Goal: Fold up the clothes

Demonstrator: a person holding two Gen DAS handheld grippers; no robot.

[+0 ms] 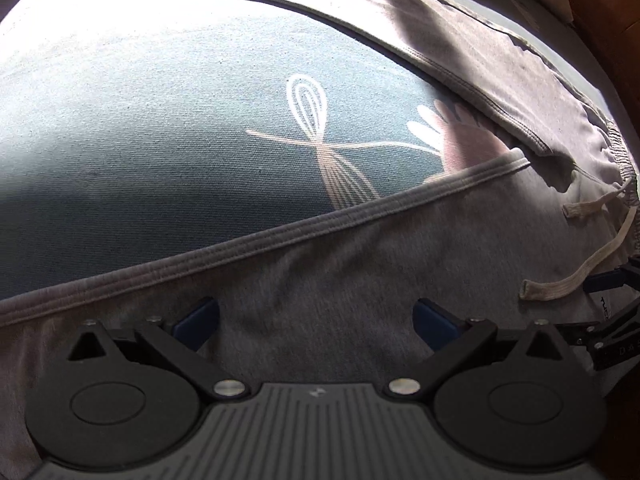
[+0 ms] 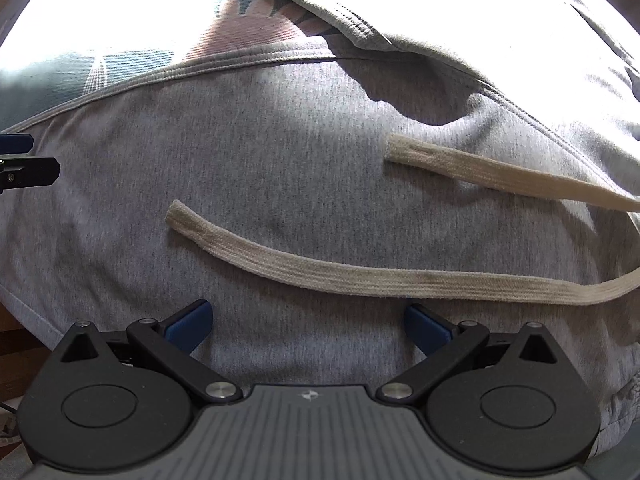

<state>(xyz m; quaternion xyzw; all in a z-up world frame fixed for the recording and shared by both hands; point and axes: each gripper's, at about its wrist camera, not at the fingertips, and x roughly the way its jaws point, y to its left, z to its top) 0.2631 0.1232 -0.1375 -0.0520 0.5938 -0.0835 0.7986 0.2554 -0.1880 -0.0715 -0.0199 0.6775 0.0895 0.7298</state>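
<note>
Nearest the lenses: the left gripper point(image 1: 316, 320) and the right gripper point(image 2: 307, 322) are both hovering low over grey fabric, jaws spread wide and grasping nothing.
Blue fingertips: each pad point(image 1: 198, 318) point(image 2: 190, 324) is sitting just above the cloth, with bare fabric showing between the pair; contact cannot be told.
Garment: the grey sweat shorts point(image 1: 320, 264) point(image 2: 260, 152) are lying spread beneath both grippers, their knit filling the lower half of each view.
Drawstring: two cream cord ends point(image 2: 360, 268) point(image 1: 576, 276) are lying loose on the shorts just ahead of the right gripper, running off toward the waistband at the right.
Neighbouring tool: the right gripper's black linkage point(image 1: 612, 320) is showing at the right edge of the left wrist view.
Hem: a stitched leg edge point(image 1: 260, 236) is crossing the left wrist view diagonally.
Beyond the hem: a blue-grey printed cloth point(image 1: 160, 120) with a pale looped line motif point(image 1: 312, 120) is lying under the shorts, sunlight washing out its far part.
Far right: a brown wooden surface point(image 1: 608, 8) is showing past the fabric.
</note>
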